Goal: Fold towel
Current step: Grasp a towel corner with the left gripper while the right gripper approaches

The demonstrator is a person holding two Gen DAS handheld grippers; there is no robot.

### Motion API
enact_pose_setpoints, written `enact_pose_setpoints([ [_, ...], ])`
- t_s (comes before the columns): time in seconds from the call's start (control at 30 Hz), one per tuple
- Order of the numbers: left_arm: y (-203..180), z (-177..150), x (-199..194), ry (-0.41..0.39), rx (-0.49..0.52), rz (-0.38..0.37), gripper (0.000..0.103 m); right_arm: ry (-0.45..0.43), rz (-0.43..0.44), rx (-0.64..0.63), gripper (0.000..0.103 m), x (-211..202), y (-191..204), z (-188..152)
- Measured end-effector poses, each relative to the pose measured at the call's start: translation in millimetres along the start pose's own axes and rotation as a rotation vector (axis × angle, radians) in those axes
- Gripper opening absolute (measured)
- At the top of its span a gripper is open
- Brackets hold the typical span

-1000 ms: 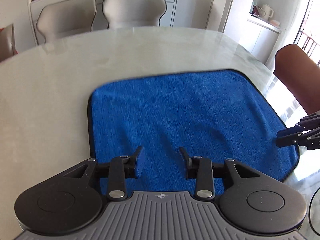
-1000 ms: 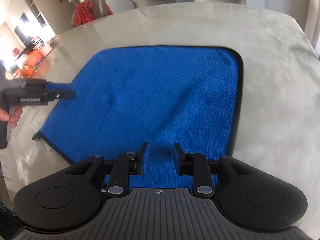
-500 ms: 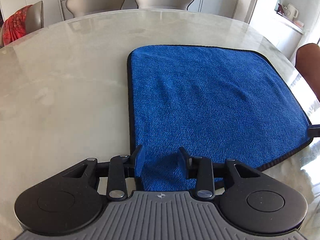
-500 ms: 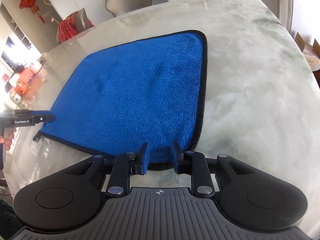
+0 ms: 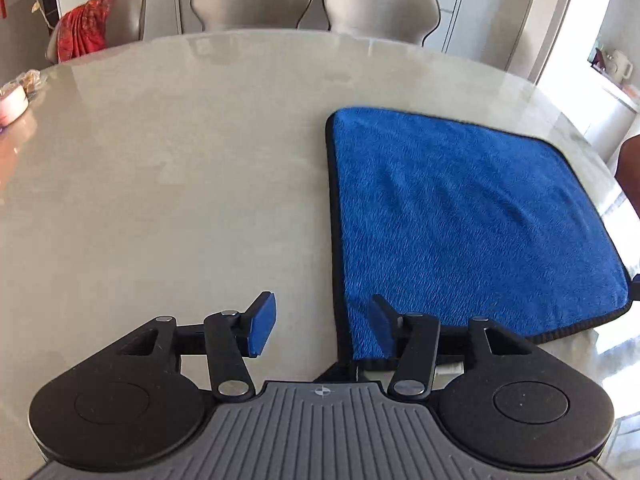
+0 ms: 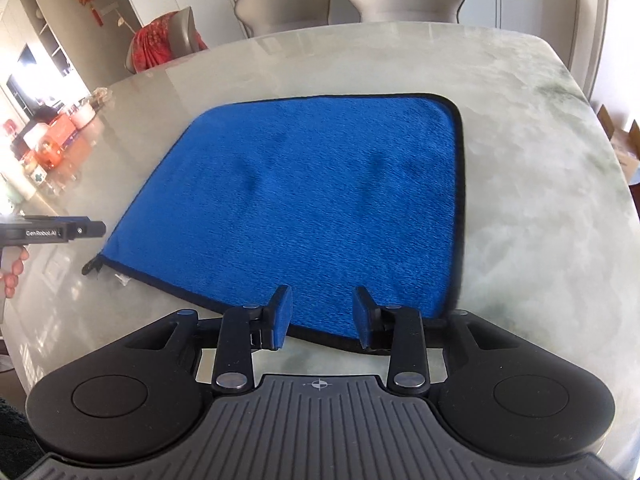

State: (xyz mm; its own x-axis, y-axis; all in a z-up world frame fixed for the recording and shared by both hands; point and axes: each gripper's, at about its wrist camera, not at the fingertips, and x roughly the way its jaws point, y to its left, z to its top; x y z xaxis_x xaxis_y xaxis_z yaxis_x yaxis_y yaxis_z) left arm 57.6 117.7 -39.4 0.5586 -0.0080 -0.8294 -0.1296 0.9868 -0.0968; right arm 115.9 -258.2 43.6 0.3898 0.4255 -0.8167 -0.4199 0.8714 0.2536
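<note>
We see a blue towel (image 5: pixel 460 220) with a dark stitched border lying flat and unfolded on a pale marble-look table (image 5: pixel 180 180). In the left wrist view the towel fills the right half of the frame, its left edge running almost straight down the middle toward the camera.

The left gripper (image 5: pixel 320 326) sits at the bottom centre of that view. Its jaws have just been opening and now stand moderately apart, gripping nothing. The left finger hangs over bare table; the right finger is over the towel's near left corner, and the towel's edge runs down through the gap between them. We cannot tell whether that finger touches the cloth.

In the right wrist view the towel (image 6: pixel 312 208) spreads across the centre of the frame, its near border running just beyond the fingertips. The right gripper (image 6: pixel 322 316) at the bottom centre has also just been opening; its jaws stand partly apart with nothing pinched, the towel's near edge visible in the gap.

At the left edge of this view the other gripper (image 6: pixel 60 232) reaches in toward the towel's left corner, with a person's fingers (image 6: pixel 14 272) below it.

Grey chairs (image 5: pixel 316 0) stand beyond the table at the top of the frame, one draped with red cloth (image 5: pixel 84 24).
</note>
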Motion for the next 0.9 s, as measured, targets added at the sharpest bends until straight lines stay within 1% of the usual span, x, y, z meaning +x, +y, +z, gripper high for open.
enact_pose_setpoints([
  [0.07, 0.2, -3.0, 0.8, 0.027, -0.005, -0.006, 0.054, 0.002, 0.005, -0.004, 0.041, -0.3, 4.5, 0.4],
  [0.23, -4.5, -9.7, 5.5, 0.064, 0.007, -0.022, 0.055, 0.016, 0.008, -0.012, 0.049, -0.7, 13.5, -0.9],
  [0.3, -8.1, -11.2, 5.2, 0.062, 0.029, -0.016, 0.055, 0.024, 0.005, -0.016, 0.05, 0.2, 15.1, -1.7],
  [0.33, -9.9, -11.2, 5.5, 0.06, 0.043, -0.015, 0.053, 0.027, 0.005, -0.017, 0.05, 0.1, 15.5, -2.2],
  [0.37, -11.4, -11.2, 5.8, 0.057, 0.055, -0.016, 0.038, 0.028, 0.008, -0.018, 0.05, 0.7, 16.3, -2.3],
  [0.4, -12.1, -10.5, 6.3, 0.059, 0.061, -0.027, 0.027, 0.027, 0.012, -0.017, 0.05, 1.1, 16.8, -2.6],
  [0.43, -12.9, -8.9, 6.8, 0.068, 0.064, -0.05, 0.011, 0.026, 0.019, -0.015, 0.05, 2.2, 18.3, -2.1],
  [0.47, -13.9, -7.6, 7.2, 0.077, 0.064, -0.068, 0.011, 0.025, 0.027, -0.014, 0.05, 3.6, 20.0, -1.2],
  [0.57, -18.5, -5.2, 6.8, 0.085, 0.064, -0.072, 0.009, 0.024, 0.065, -0.038, 0.05, 9.4, 31.0, 2.8],
  [0.6, -18.9, -3.7, 6.0, 0.085, 0.058, -0.08, 0.009, 0.023, 0.082, -0.061, 0.05, 11.4, 36.7, 4.4],
  [0.67, -18.2, 2.7, 2.7, 0.083, 0.024, -0.12, 0.009, 0.02, 0.118, -0.116, 0.05, 15.8, 51.0, 8.6],
  [0.8, -15.4, 17.7, -6.4, 0.079, -0.042, -0.196, 0.009, 0.016, 0.188, -0.276, 0.05, 30.6, 89.4, 17.8],
  [0.9, -13.5, 27.3, -10.0, 0.078, -0.074, -0.23, 0.009, -0.001, 0.225, -0.412, 0.05, 47.7, 119.5, 23.7],
])
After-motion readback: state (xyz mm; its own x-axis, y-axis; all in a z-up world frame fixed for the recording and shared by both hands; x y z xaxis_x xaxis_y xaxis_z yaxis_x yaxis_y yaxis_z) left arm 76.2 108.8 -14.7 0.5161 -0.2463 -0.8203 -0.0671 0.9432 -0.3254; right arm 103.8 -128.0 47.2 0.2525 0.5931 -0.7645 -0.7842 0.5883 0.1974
